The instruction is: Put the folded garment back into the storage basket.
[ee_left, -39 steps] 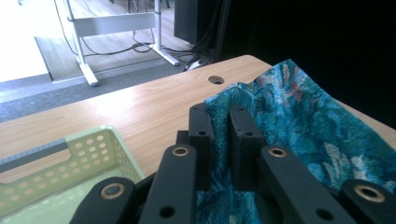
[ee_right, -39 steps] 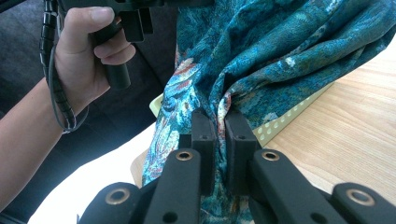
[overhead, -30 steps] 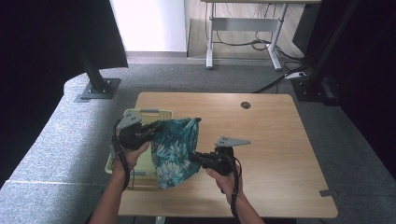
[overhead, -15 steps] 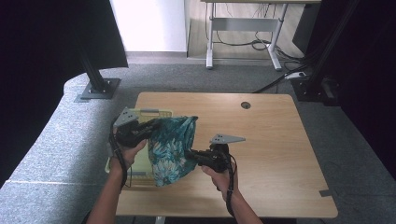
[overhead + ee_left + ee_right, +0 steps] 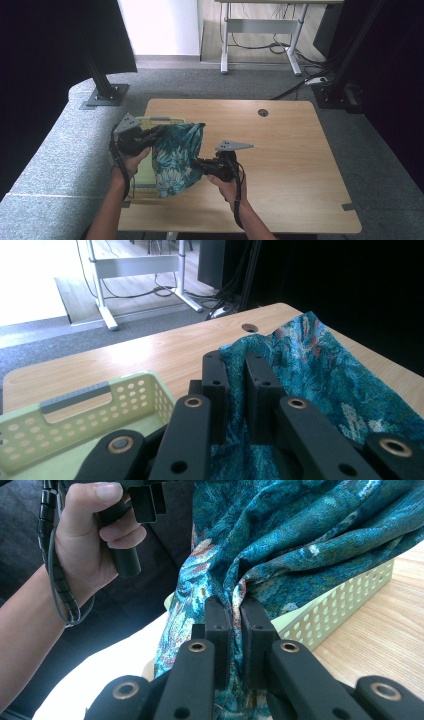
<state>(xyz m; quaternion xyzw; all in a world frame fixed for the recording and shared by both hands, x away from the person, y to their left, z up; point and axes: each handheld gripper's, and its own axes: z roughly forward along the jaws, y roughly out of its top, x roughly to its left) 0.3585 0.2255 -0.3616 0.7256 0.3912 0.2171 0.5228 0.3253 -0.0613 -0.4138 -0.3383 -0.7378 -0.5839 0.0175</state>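
A teal patterned cloth (image 5: 176, 157) hangs between my two grippers above a pale green perforated basket (image 5: 145, 172) at the table's left side. My left gripper (image 5: 156, 134) is shut on the cloth's upper edge; in the left gripper view the cloth (image 5: 310, 375) is pinched between its jaws (image 5: 236, 371). My right gripper (image 5: 196, 165) is shut on the cloth's lower right part, and the right gripper view has a fold of the cloth (image 5: 280, 540) clamped between its jaws (image 5: 236, 611). The cloth drapes over the basket (image 5: 340, 605) and hides much of its inside.
The wooden table (image 5: 290, 150) has bare room to the right and a cable hole (image 5: 263, 112) at the back. A grey padded surface (image 5: 55, 150) borders the left. A desk frame (image 5: 260, 35) and cables lie on the floor beyond.
Both grippers and the cloth have shifted slightly left, so the cloth now hangs more fully over the basket. Both grips on the cloth stay the same.
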